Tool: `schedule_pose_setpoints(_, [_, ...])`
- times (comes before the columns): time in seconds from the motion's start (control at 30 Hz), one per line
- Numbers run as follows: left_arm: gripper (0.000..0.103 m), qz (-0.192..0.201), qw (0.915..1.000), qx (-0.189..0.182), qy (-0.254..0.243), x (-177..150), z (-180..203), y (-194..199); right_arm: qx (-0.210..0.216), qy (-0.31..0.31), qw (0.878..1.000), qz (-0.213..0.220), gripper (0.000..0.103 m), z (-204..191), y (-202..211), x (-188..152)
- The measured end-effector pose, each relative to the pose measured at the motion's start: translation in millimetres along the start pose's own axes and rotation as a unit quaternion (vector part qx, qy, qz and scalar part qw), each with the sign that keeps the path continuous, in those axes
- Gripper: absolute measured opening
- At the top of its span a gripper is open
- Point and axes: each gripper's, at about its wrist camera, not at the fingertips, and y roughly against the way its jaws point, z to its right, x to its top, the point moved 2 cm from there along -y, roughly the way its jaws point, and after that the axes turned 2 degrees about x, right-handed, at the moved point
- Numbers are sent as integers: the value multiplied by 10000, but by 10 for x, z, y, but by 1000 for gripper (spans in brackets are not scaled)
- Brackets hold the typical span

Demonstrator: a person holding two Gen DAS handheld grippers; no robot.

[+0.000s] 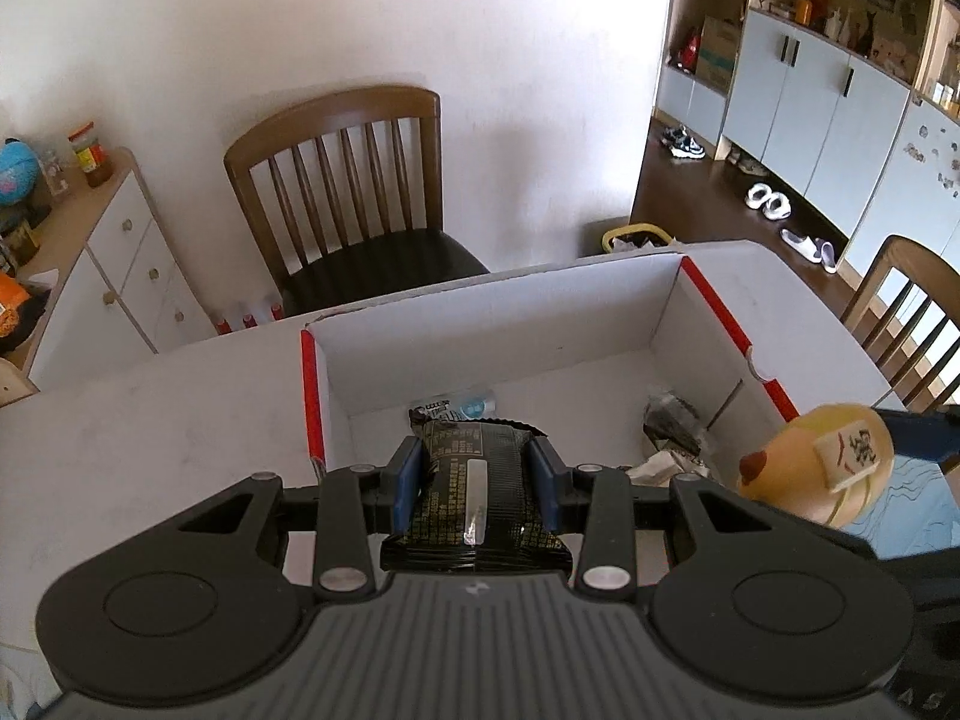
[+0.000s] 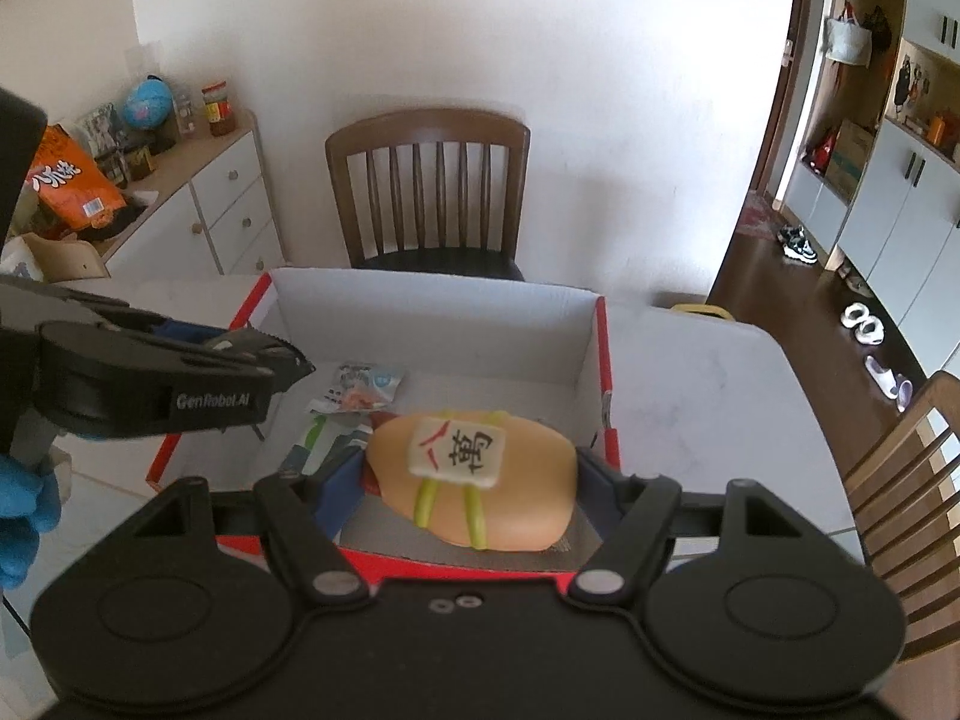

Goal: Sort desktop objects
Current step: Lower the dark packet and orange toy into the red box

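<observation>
A white cardboard box with red edges [image 1: 498, 324] [image 2: 432, 306] sits on the white table. My left gripper [image 1: 477, 468] is shut on a black snack packet [image 1: 474, 492] and holds it over the box's near edge; it also shows in the right wrist view [image 2: 264, 360]. My right gripper [image 2: 474, 480] is shut on a yellow toy with a mahjong tile on top [image 2: 474, 480] [image 1: 822, 462], held over the box's near side. Inside the box lie small packets [image 1: 462, 405] [image 2: 360, 387] and a dark wrapper [image 1: 672, 420].
A brown wooden chair [image 1: 348, 192] [image 2: 432, 192] stands behind the table. A second chair [image 1: 906, 306] [image 2: 900, 480] is at the right. A white drawer cabinet [image 1: 114, 258] [image 2: 222, 204] with clutter is at the left. Shoes [image 1: 768, 201] lie on the floor.
</observation>
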Motion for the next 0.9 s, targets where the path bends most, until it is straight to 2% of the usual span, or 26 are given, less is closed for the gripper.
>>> schedule_pose_setpoints(0.9, [37,-651,9977,-118,-146,145,86,-794,-113,101,9955,-934,73,-33,-792,-46])
